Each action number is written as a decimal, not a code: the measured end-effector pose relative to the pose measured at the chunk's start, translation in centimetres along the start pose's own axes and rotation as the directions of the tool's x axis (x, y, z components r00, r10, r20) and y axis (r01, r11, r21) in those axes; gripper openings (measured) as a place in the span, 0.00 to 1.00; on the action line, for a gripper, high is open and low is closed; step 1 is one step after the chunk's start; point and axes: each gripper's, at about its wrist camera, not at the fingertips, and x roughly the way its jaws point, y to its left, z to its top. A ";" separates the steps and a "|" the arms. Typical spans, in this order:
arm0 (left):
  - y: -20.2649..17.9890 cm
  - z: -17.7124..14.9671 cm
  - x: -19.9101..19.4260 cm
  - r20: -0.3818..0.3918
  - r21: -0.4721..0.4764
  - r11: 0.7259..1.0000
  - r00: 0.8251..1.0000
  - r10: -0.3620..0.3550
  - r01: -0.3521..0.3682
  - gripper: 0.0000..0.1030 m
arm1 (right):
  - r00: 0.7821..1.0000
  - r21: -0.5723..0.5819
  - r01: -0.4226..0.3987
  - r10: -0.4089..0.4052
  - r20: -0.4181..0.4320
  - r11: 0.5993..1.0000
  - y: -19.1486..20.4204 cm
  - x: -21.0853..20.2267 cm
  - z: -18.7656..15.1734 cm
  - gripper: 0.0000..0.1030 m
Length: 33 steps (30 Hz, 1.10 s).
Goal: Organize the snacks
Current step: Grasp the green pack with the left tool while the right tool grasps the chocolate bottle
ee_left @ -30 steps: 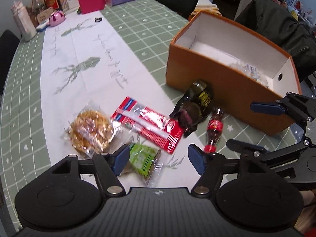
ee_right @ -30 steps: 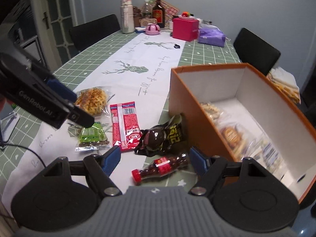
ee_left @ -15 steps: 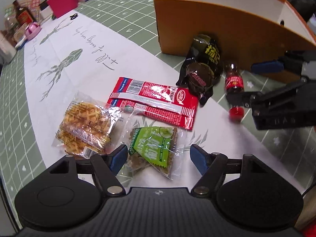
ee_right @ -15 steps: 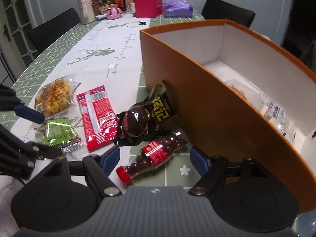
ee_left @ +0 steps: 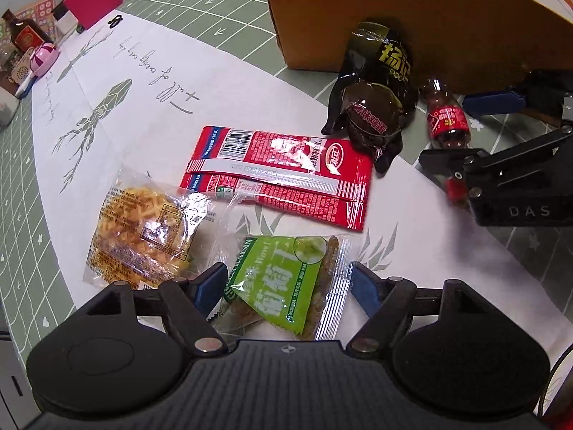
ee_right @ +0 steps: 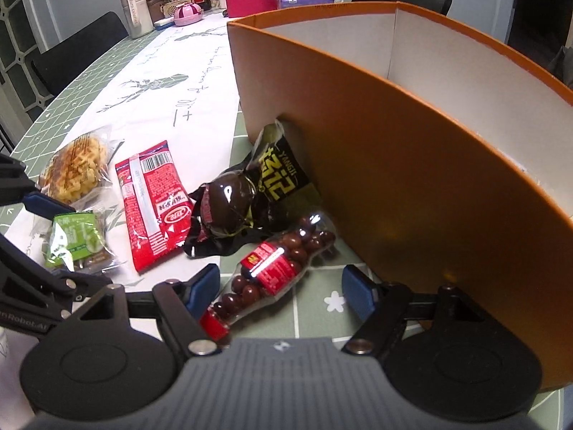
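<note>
Snacks lie loose on the white table runner (ee_left: 222, 82) beside the orange cardboard box (ee_right: 412, 165). Left gripper (ee_left: 286, 286), jaws just widening, straddles the green-labelled clear snack packet (ee_left: 283, 279), not clamped. Right gripper (ee_right: 281, 288), jaws just narrowing, straddles the clear red-capped bottle of chocolate balls (ee_right: 272, 265), pads apart.

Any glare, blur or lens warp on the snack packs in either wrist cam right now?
Left wrist: sharp; white glare patches on the red foil snack packet and the clear-wrapped round waffle; table grid lines curve toward the edges. Right wrist: the straight wall of the orange cardboard box bows strongly; specular spots on the glossy black snack bag and the small clear bottle of chocolate balls; dimmer overall.
</note>
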 end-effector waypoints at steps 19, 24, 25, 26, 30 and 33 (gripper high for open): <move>-0.5 -1.0 -0.6 0.016 -0.059 0.997 0.999 -0.051 0.052 0.77 | 0.994 -0.199 -0.091 0.102 0.047 0.976 1.7 -0.8 -1.9 0.35; -1.0 -1.4 -0.9 0.016 -0.057 0.996 0.998 -0.061 0.062 0.76 | 0.981 -0.309 -0.186 0.194 -0.007 0.933 3.5 -1.4 -2.6 0.34; -1.1 -1.4 -0.9 0.013 -0.065 0.996 0.998 -0.063 0.063 0.76 | 0.978 -0.329 -0.201 0.207 -0.019 0.923 3.8 -1.5 -2.7 0.34; -1.1 -1.5 -0.9 0.009 -0.071 0.995 0.998 -0.064 0.064 0.76 | 0.976 -0.345 -0.211 0.215 -0.029 0.915 4.1 -1.7 -2.9 0.34; -1.3 -1.4 -1.0 0.007 -0.070 0.996 0.998 -0.063 0.063 0.76 | 0.972 -0.369 -0.231 0.232 -0.043 0.900 4.5 -2.0 -3.2 0.35; -1.2 -1.4 -0.9 0.009 -0.082 0.994 0.998 -0.068 0.068 0.76 | 0.966 -0.325 -0.251 0.258 -0.021 0.912 4.0 -2.1 -3.1 0.44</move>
